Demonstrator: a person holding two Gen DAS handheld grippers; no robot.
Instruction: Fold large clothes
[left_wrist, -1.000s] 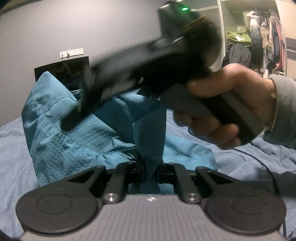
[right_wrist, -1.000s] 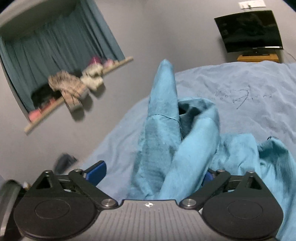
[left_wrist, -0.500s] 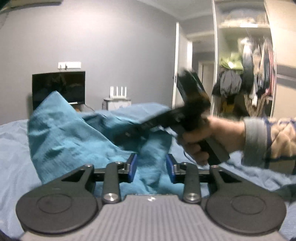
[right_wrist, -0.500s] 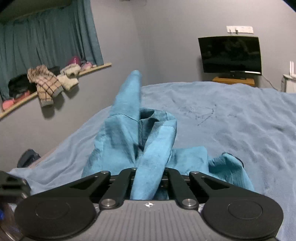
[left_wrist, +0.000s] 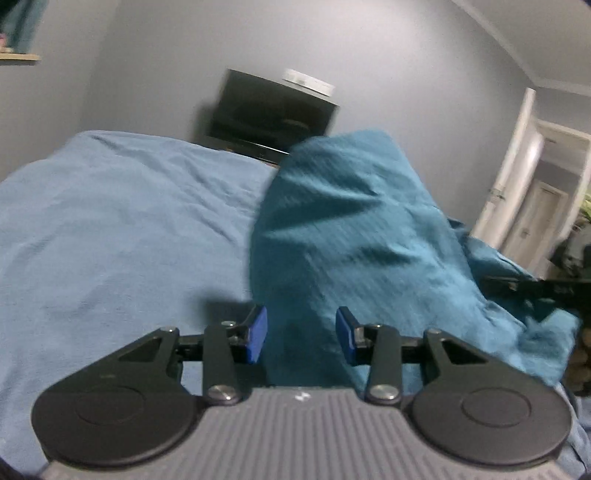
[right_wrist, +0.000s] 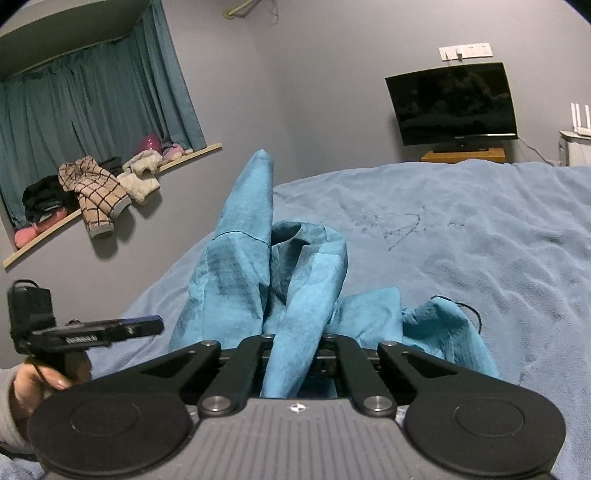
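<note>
The teal shirt (right_wrist: 295, 280) is sitting bunched in the lower middle of the right wrist view, on the blue bedspread (right_wrist: 461, 258). The right gripper (right_wrist: 293, 354) is pinching a fold of it, fingers pressed together. The left gripper (left_wrist: 300, 334) is hanging with fingers spread, pads clear of the cloth between them. A TV (right_wrist: 452, 103) is sitting upper right.

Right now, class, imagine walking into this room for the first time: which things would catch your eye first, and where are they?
A teal garment stands in a peak in the middle of the light blue bed, its fabric clamped in the right gripper at the bottom of that view. The left gripper has its blue pads apart, with cloth beyond them. A dark screen stands against the far grey wall.
</note>
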